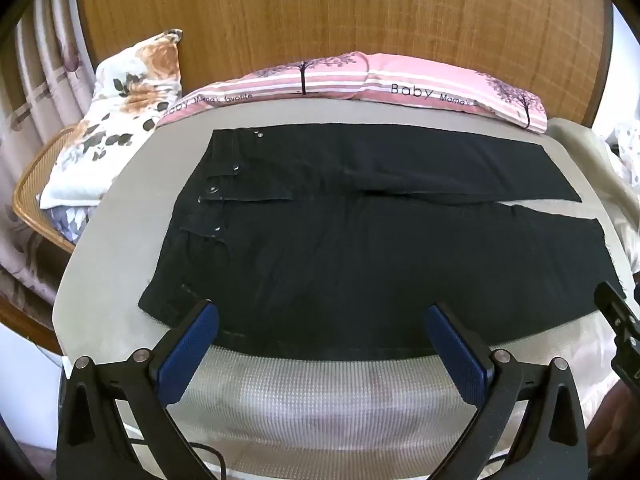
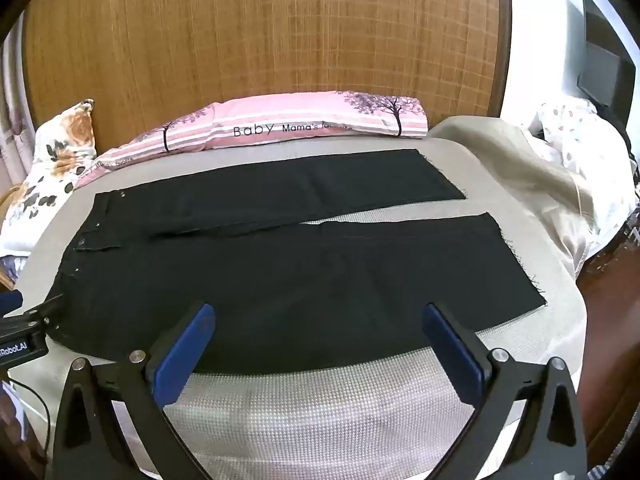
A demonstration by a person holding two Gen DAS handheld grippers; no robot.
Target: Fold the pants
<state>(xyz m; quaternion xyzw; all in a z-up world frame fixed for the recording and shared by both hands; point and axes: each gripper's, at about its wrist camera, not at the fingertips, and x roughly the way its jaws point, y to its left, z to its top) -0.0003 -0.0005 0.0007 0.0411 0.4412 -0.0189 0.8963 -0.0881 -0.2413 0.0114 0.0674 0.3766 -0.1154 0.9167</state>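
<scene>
Black pants [image 1: 360, 248] lie flat and spread out on a grey-beige mat [image 1: 120, 280], waistband to the left, both legs running to the right with a narrow gap between them [image 2: 280, 280]. My left gripper [image 1: 322, 320] is open and empty, hovering over the near edge of the pants by the waist end. My right gripper [image 2: 320, 320] is open and empty, over the near edge of the near leg. The right gripper's body shows at the right edge of the left wrist view [image 1: 618, 320]; the left gripper's body shows at the left edge of the right wrist view [image 2: 24, 332].
A pink striped pillow [image 1: 360, 80] lies along the far edge of the mat, against a wooden headboard [image 1: 340, 12]. A floral pillow [image 1: 120, 120] and a wicker chair [image 1: 36, 208] are at the far left. Rumpled beige cloth [image 2: 520, 172] lies at the right.
</scene>
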